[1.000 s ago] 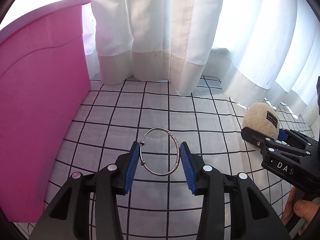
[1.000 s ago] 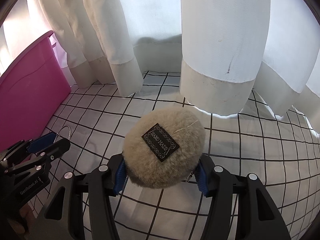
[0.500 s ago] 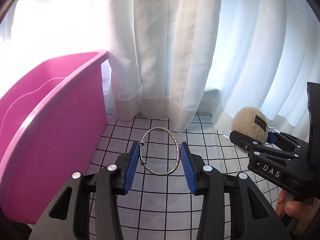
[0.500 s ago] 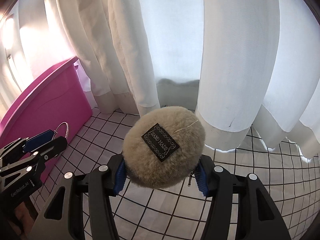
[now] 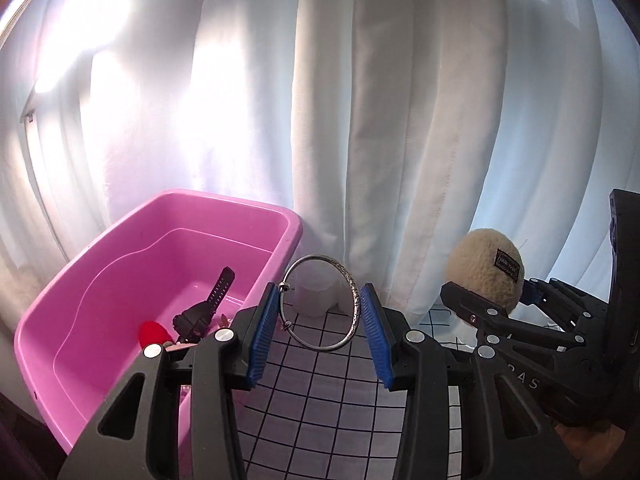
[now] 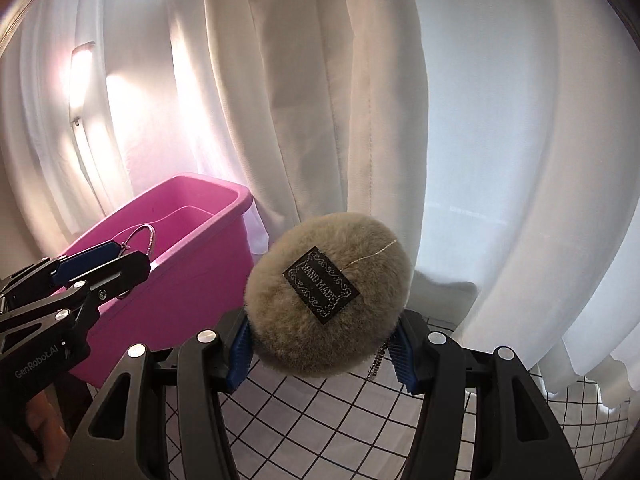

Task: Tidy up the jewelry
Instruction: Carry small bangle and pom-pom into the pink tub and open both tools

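While both loads hang in the air above the checked counter (image 5: 320, 420), I judge the step in hand to be the carry toward the pink bin (image 5: 168, 248), with nothing yet released. My left gripper (image 5: 320, 322) has its blue-padded jaws clamped across a silver bangle (image 5: 320, 304), which stands upright between them, just to the right of the bin's near corner and not yet over its opening. My right gripper (image 6: 320, 354) has its jaws closed on a fluffy beige pouch (image 6: 328, 300) bearing a black woven label (image 6: 320, 284); a short chain (image 6: 376, 364) dangles from its lower edge beside the right jaw. Inside the bin I can see a black watch (image 5: 204, 312) and something red (image 5: 154, 332), so items already lie there. White curtains (image 5: 400, 120) hang close behind everything. Next, I reckon the left gripper needs to swing leftward until the bangle sits clearly past the rim and above the bin floor, then part its jaws; the right should follow with the pouch, keeping clear of the left gripper and minding that the chain does not snag the rim.
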A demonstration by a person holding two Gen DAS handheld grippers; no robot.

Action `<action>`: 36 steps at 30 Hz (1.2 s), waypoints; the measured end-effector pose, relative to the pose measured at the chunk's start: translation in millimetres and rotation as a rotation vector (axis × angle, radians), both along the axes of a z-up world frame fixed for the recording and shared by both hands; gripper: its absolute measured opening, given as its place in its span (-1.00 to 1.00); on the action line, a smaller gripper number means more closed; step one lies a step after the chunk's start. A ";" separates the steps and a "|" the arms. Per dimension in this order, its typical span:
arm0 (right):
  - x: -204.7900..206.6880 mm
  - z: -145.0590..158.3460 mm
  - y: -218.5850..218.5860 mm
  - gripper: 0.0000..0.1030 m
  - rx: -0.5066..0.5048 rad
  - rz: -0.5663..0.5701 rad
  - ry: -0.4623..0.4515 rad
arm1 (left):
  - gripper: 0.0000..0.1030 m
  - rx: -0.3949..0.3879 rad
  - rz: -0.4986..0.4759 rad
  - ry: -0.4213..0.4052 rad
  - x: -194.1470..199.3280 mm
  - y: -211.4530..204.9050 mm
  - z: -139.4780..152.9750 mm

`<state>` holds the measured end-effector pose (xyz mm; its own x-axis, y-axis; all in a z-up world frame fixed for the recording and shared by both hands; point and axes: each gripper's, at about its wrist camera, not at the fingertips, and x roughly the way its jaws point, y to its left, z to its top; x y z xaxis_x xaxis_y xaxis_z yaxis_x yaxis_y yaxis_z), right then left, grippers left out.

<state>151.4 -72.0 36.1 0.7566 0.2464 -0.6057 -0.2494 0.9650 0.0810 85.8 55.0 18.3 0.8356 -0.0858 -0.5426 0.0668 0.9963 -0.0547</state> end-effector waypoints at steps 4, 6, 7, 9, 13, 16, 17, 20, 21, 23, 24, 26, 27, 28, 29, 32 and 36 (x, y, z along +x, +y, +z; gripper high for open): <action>10.2 18.4 29.5 0.06 0.008 0.070 -0.031 | -0.21 -0.001 0.064 -0.029 -3.7 28.0 17.2; 15.7 26.1 45.4 0.06 0.011 0.107 -0.043 | -0.21 -0.002 0.098 -0.037 -5.0 43.1 23.2; 17.3 28.8 53.3 0.06 0.014 0.125 -0.047 | -0.21 -0.003 0.115 -0.040 -5.5 50.7 25.6; 21.7 34.1 69.5 0.06 0.020 0.160 -0.052 | -0.21 -0.003 0.150 -0.045 -5.7 66.1 29.0; 32.4 39.4 98.8 0.06 0.023 0.221 -0.042 | -0.21 -0.004 0.223 -0.041 -7.3 97.3 31.0; 43.5 36.7 122.5 0.06 0.016 0.266 -0.025 | -0.21 -0.015 0.280 -0.019 -3.5 121.3 26.6; 47.5 34.4 130.1 0.06 0.015 0.283 -0.015 | -0.21 -0.022 0.300 -0.009 -5.5 130.0 26.2; 60.1 24.3 150.6 0.06 0.008 0.317 0.020 | -0.21 -0.034 0.354 0.041 5.8 151.3 16.5; 64.4 20.8 156.9 0.06 0.006 0.326 0.036 | -0.20 -0.038 0.371 0.064 8.0 157.6 12.0; 72.7 13.0 169.1 0.06 -0.001 0.342 0.068 | -0.20 -0.048 0.404 0.102 11.5 168.2 3.5; 75.9 9.5 174.7 0.06 -0.005 0.349 0.081 | -0.20 -0.055 0.419 0.121 13.2 172.8 -0.7; 83.8 2.9 189.6 0.06 -0.021 0.359 0.104 | -0.20 -0.073 0.443 0.153 16.3 181.8 -8.5; 87.3 -0.2 194.8 0.06 -0.029 0.362 0.116 | -0.20 -0.078 0.451 0.166 17.6 184.5 -11.8; 90.7 -3.1 199.6 0.06 -0.037 0.363 0.126 | -0.20 -0.080 0.457 0.177 19.2 186.9 -14.8; 93.7 -5.7 203.8 0.06 -0.048 0.361 0.135 | -0.20 -0.079 0.462 0.187 20.6 188.4 -17.5; 100.3 -9.3 206.7 0.12 -0.078 0.340 0.145 | -0.19 -0.082 0.471 0.215 22.7 189.1 -23.4; 107.5 -12.6 211.9 0.24 -0.116 0.314 0.170 | -0.16 -0.111 0.488 0.251 25.6 194.3 -28.7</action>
<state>258.9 139.9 23.4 0.5412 0.3730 -0.7537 -0.5272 0.8487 0.0414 111.4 249.2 -10.4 0.6389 0.2104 -0.7399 -0.4289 0.8959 -0.1156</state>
